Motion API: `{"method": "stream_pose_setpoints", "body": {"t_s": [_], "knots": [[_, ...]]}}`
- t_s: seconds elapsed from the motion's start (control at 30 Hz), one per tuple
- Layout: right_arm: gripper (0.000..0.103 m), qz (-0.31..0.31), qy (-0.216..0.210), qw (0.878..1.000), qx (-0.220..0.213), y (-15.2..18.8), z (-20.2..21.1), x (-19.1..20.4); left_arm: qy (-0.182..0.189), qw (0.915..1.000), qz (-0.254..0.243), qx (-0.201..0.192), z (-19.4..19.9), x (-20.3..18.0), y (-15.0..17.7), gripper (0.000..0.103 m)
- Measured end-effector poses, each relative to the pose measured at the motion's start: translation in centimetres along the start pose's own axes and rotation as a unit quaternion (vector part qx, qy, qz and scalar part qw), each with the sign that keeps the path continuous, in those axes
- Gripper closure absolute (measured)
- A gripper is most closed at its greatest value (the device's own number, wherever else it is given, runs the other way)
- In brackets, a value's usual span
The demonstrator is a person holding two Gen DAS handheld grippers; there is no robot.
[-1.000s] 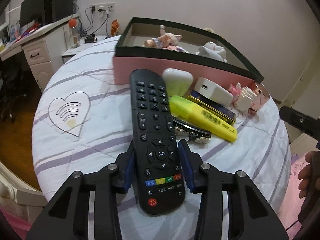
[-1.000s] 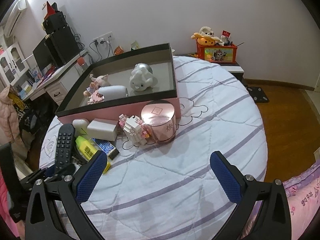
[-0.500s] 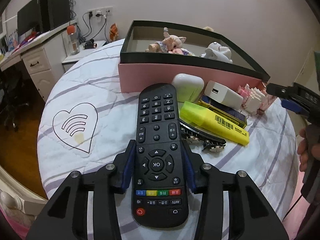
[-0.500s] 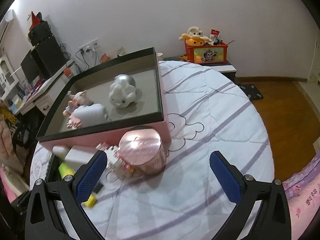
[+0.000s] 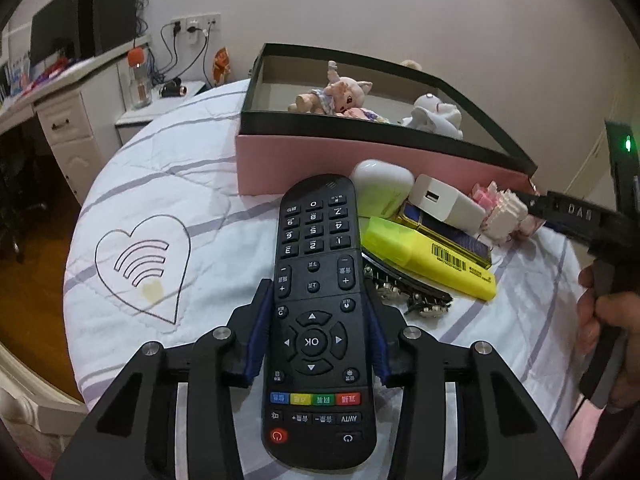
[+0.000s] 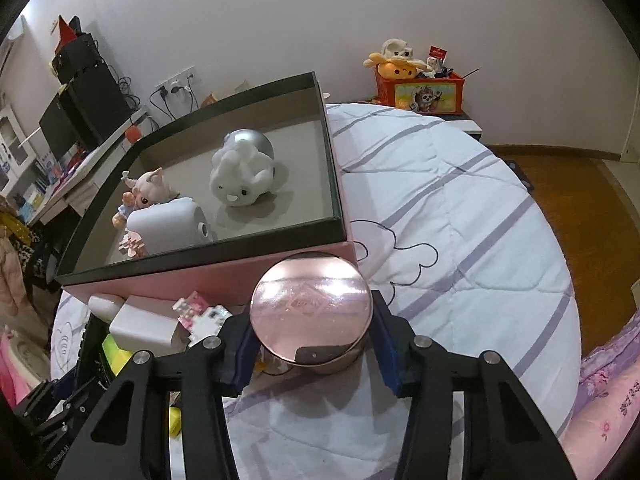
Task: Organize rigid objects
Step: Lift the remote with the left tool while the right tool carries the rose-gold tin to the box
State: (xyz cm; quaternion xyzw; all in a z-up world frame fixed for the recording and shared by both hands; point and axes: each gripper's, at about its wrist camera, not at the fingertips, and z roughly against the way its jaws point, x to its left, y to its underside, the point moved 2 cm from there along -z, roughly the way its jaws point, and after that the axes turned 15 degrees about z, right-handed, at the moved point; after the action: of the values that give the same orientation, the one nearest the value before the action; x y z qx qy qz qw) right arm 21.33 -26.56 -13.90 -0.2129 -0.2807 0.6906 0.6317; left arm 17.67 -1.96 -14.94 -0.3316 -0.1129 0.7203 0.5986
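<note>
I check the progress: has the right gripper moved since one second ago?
Yes. The right gripper has moved forward toward the pink box, and its fingers now flank the pink round tin.

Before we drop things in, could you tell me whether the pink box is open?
Open: the black-rimmed pink cardboard box has no lid, its toys showing.

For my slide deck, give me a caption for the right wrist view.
Right gripper closing around a round pink tin beside the toy-filled pink box.
</note>
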Motion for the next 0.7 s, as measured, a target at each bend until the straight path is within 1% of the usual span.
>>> {"method": "stream_pose_setpoints", "body": {"t_s": [0.2, 0.43, 0.57, 0.7], "knots": [[0.053, -0.007, 0.001, 1.000, -0.006, 0.9, 1.6, -0.6, 0.009, 0.9999, 0.013, 0.002, 1.0, 0.5, 0.1, 0.061], [0.053, -0.008, 0.003, 1.000, -0.015, 1.3, 3.9, -0.9, 0.011, 0.9997, 0.016, -0.016, 3.8, 1.0, -0.3, 0.061], [0.053, 0.002, -0.004, 1.000, -0.030, 0.2, 5.4, -0.3, 0.019, 0.9992, 0.012, -0.032, 5.8, 0.7, -1.4, 0.061], [0.053, 0.025, -0.015, 0.998, -0.049, -1.9, 6.5, 1.0, 0.027, 0.9986, 0.006, -0.045, 6.6, -0.5, -4.0, 0.061]]}}
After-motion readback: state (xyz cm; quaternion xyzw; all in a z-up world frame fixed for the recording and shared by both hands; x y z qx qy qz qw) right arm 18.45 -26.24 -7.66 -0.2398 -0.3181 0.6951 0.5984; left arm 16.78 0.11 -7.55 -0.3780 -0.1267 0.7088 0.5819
